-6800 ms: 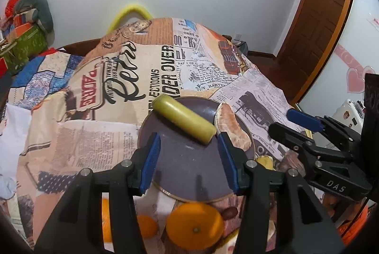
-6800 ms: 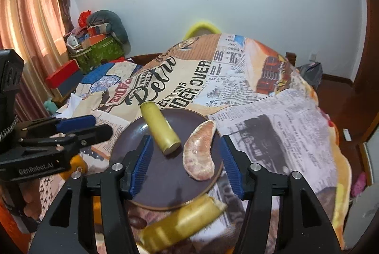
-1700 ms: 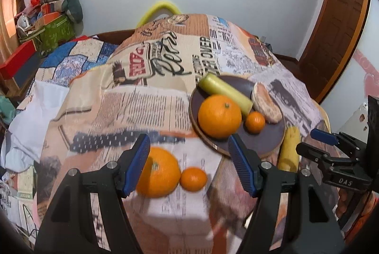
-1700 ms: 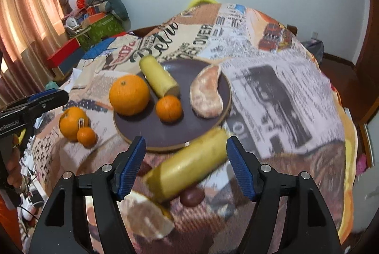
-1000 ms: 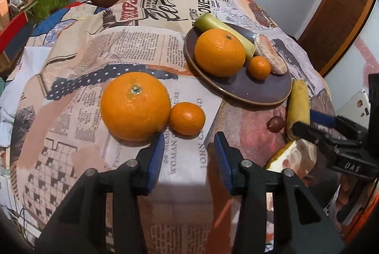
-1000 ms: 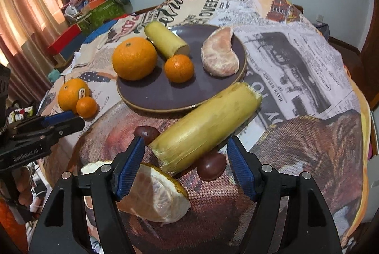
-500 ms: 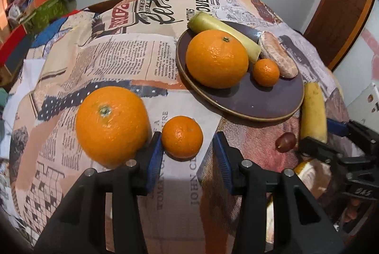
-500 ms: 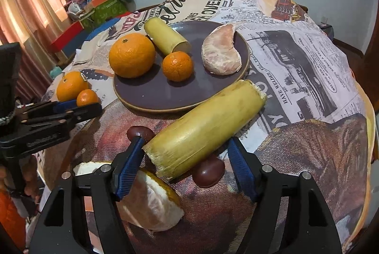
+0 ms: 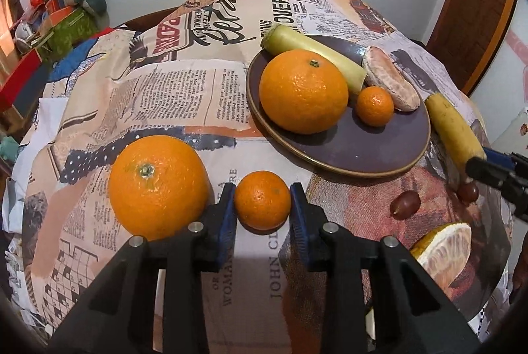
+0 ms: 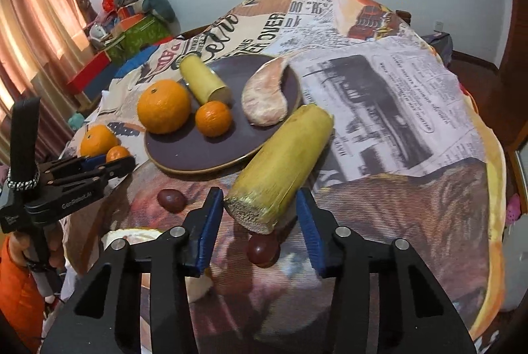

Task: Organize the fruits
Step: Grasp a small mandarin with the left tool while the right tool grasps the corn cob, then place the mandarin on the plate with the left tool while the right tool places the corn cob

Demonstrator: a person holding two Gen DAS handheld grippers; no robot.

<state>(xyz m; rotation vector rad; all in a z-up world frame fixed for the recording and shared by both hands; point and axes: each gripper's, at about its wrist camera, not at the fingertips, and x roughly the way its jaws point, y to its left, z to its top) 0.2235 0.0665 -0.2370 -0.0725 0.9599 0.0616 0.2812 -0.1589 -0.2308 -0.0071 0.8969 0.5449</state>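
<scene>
Since half a second earlier, the blue pads of the left gripper (image 9: 263, 205) had been brought in from either side of the small mandarin (image 9: 262, 204) until both pressed on it; the fruit was clamped between them on the newsprint tablecloth (image 9: 184, 96), just beside the large orange (image 9: 157, 187) at its left. The gripper itself had hardly shifted over that half second.

The right gripper's (image 10: 257, 215) jaws had just been closing as well. Their gap had been narrowed about the cut end of the yellow sugarcane piece (image 10: 282, 169), which lay tilted with its far end against the rim of the dark plate (image 10: 198, 152). A sliver of space was seen between the left pad and the cane, and the right pad's contact could not be made out, so no firm grip was shown. In the right wrist view the cane end appeared closer to the pads than before.

On the plate nothing had been disturbed: a large orange (image 10: 164, 107), a small mandarin (image 10: 213, 118), a short sugarcane piece (image 10: 204, 82) and a peeled pomelo segment (image 10: 266, 98) remained as before. Two dark reddish fruits (image 10: 170, 200) lay on the cloth near the cane, and a cut pomelo wedge (image 9: 444, 250) at the table's near edge.
</scene>
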